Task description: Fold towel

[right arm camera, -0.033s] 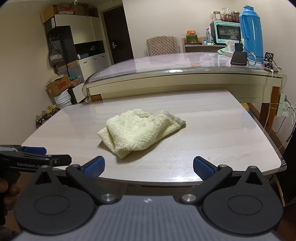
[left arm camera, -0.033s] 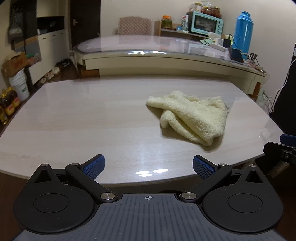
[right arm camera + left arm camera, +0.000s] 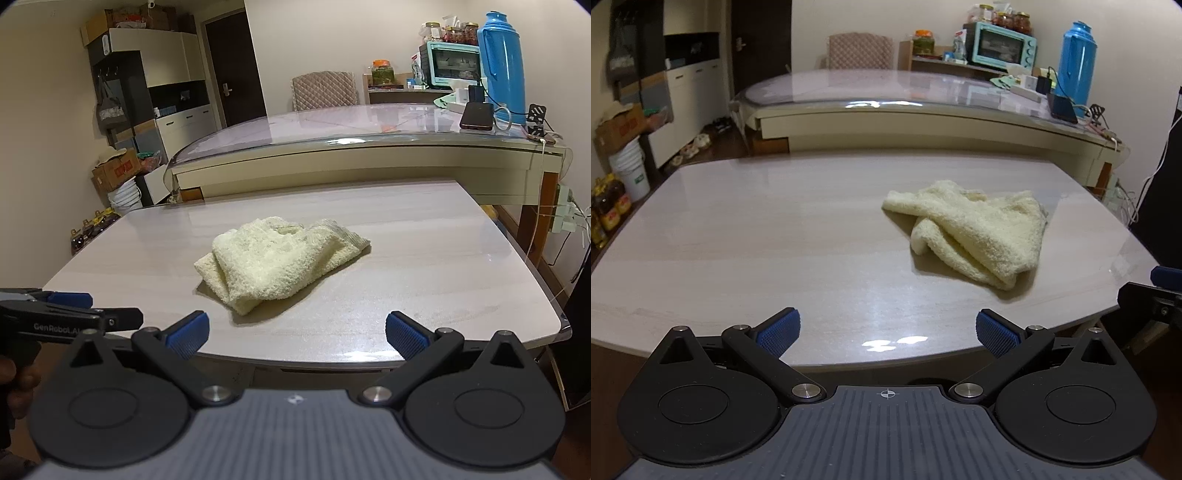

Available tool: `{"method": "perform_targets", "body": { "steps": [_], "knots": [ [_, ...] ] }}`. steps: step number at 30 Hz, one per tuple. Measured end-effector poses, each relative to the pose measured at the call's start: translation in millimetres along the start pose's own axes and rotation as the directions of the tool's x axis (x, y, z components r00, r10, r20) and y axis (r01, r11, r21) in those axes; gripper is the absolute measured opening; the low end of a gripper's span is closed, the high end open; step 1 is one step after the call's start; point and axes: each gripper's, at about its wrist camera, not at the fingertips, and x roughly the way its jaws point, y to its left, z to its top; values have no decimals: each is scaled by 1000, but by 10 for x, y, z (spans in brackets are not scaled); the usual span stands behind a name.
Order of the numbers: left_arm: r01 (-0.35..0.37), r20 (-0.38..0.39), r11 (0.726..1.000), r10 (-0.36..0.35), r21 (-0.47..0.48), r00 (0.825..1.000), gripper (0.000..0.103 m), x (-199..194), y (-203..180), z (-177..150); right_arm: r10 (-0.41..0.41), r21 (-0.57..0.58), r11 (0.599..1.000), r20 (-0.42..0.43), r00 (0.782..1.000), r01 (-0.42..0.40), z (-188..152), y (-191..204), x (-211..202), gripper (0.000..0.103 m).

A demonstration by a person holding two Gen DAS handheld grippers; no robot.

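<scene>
Cream towel (image 3: pixel 971 229): crumpled on the worktop (image 3: pixel 775 240) (pale wood grain), untouched.
Left gripper (image 3: pixel 887 330): jaws wide, towel ahead and right of it.
Right gripper (image 3: pixel 297 330): jaws wide, towel ahead, slightly left.

Left gripper (image 3: pixel 888 330) and right gripper (image 3: pixel 297 330), fingers wide apart.

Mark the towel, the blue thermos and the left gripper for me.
towel (image 3: pixel 280 258), right wrist view, middle of the crumpled pile.
blue thermos (image 3: pixel 1076 62), left wrist view, its body.
left gripper (image 3: pixel 887 328), left wrist view, midway between open jaws.
</scene>
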Motion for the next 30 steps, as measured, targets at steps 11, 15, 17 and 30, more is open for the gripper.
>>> {"method": "perform_targets", "body": {
  "steps": [11,15,17,30],
  "knots": [
    [-23,-8,999,23,30,1000,103,31,-66,5,-7,-7,1000,-17,1000,7,-2,1,47,103],
    [-17,-8,999,17,29,1000,103,29,-65,11,-10,-10,1000,-23,1000,10,-3,1,64,103],
    [-12,-11,999,12,33,1000,103,28,-68,10,-11,-11,1000,-26,1000,11,-4,1,73,103],
    [-3,-9,999,3,38,1000,103,63,-105,11,-50,-18,999,-60,997,49,-22,-75,150,103]
  ]
}}
